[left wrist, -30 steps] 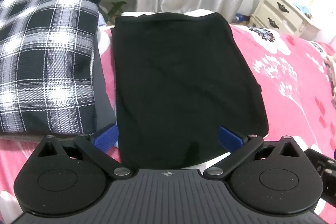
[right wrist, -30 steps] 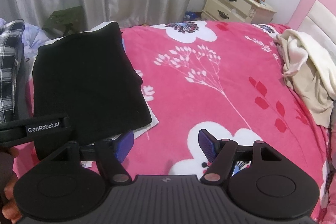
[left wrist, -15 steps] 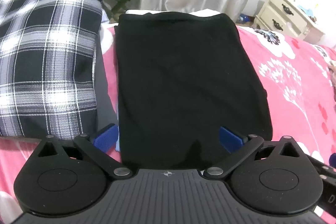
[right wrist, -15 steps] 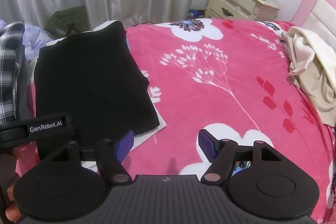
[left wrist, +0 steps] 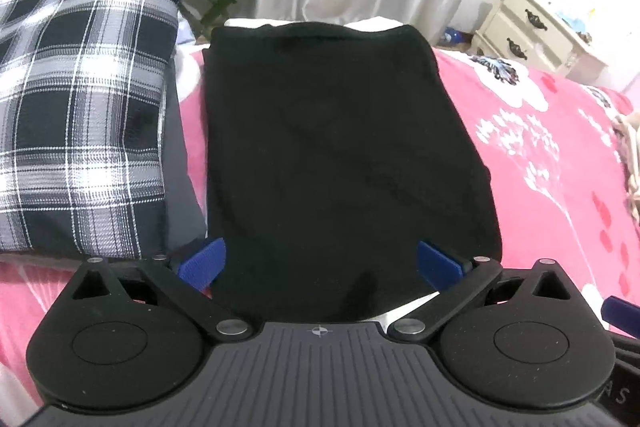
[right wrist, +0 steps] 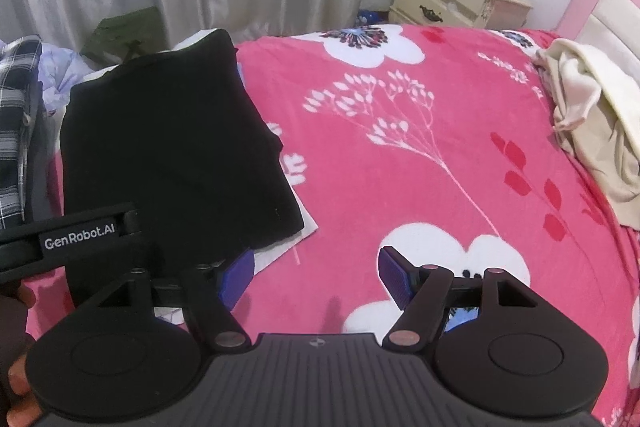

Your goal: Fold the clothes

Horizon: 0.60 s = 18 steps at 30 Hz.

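Your biggest exposure is the pink floral bedspread (right wrist: 420, 155) itself: it is plush and soft, so if you press a jaw down to scoop a garment edge, you may well pinch the cover along with the cloth and drag both.

Next, the folded black garment (left wrist: 340, 155) lies flat in front of you, between the plaid pile (left wrist: 80, 99) on its left and open bedspread on its right, resting on something white (right wrist: 292, 247) that pokes out at the near right corner. Grab low at that corner and you may lift the white layer too, spoiling the fold.

The cream clothes heap (right wrist: 592, 131) sits well apart by the headboard; reaching for it across the bed could brush the black stack with your sleeve or the tool body.

Your left gripper (left wrist: 320, 263) stands wide open with nothing pressed between its pads, its blue fingers straddling the garment's near edge. Closing there would bunch the hem.

Your right gripper (right wrist: 316, 279) is likewise spread wide and empty over bare bedspread, its left finger just beside the white corner; a careless close would snag it.
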Each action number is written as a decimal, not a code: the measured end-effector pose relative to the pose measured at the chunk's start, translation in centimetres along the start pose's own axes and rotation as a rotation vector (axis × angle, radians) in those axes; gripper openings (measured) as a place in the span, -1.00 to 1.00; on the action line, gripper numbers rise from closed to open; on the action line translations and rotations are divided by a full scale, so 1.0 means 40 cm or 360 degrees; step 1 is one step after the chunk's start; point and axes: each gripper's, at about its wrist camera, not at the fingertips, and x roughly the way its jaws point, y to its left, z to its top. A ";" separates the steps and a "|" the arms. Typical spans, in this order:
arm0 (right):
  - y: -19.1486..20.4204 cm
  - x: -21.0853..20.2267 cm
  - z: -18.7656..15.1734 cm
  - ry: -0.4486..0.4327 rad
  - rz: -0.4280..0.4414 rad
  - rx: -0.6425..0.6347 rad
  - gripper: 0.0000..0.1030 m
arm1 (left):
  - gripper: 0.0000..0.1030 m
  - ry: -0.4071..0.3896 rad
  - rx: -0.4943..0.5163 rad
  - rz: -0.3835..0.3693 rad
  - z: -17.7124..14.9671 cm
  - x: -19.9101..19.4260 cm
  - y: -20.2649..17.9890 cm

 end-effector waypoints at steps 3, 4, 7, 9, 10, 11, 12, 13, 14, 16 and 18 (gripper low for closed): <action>0.007 0.000 -0.001 -0.0003 -0.0011 -0.0024 0.38 | 0.99 -0.0003 -0.0001 -0.0001 0.001 0.001 -0.001; 0.009 0.000 -0.002 -0.0003 -0.0013 -0.0029 0.38 | 0.99 -0.0010 0.0000 -0.0003 0.002 -0.001 -0.001; 0.014 -0.001 -0.002 -0.0003 -0.0014 -0.0038 0.38 | 0.99 -0.0026 -0.0002 -0.0006 0.004 -0.003 -0.001; 0.017 -0.002 -0.002 -0.0006 -0.0015 -0.0045 0.38 | 0.99 -0.0024 -0.0007 -0.0004 0.006 -0.002 0.000; 0.019 -0.003 -0.002 -0.0008 -0.0015 -0.0049 0.38 | 0.99 -0.0027 -0.0008 -0.0002 0.006 -0.003 0.002; 0.020 -0.003 -0.001 -0.0011 -0.0015 -0.0052 0.39 | 0.99 -0.0028 -0.0008 -0.0001 0.006 -0.003 0.002; 0.021 -0.004 -0.001 -0.0014 -0.0015 -0.0056 0.38 | 0.99 -0.0029 -0.0008 0.0001 0.006 -0.002 0.002; 0.023 -0.005 -0.002 -0.0016 -0.0016 -0.0061 0.38 | 0.99 -0.0031 -0.0008 0.0002 0.006 -0.002 0.003; 0.025 -0.005 -0.001 -0.0018 -0.0016 -0.0066 0.38 | 0.99 -0.0031 -0.0004 0.0004 0.006 -0.002 0.002; 0.027 -0.004 -0.001 -0.0019 -0.0013 -0.0069 0.38 | 0.99 -0.0035 0.0008 0.0005 0.005 -0.003 0.000; 0.027 -0.002 0.000 -0.0018 -0.0010 -0.0069 0.38 | 0.99 -0.0041 0.0017 0.0006 0.004 -0.003 -0.002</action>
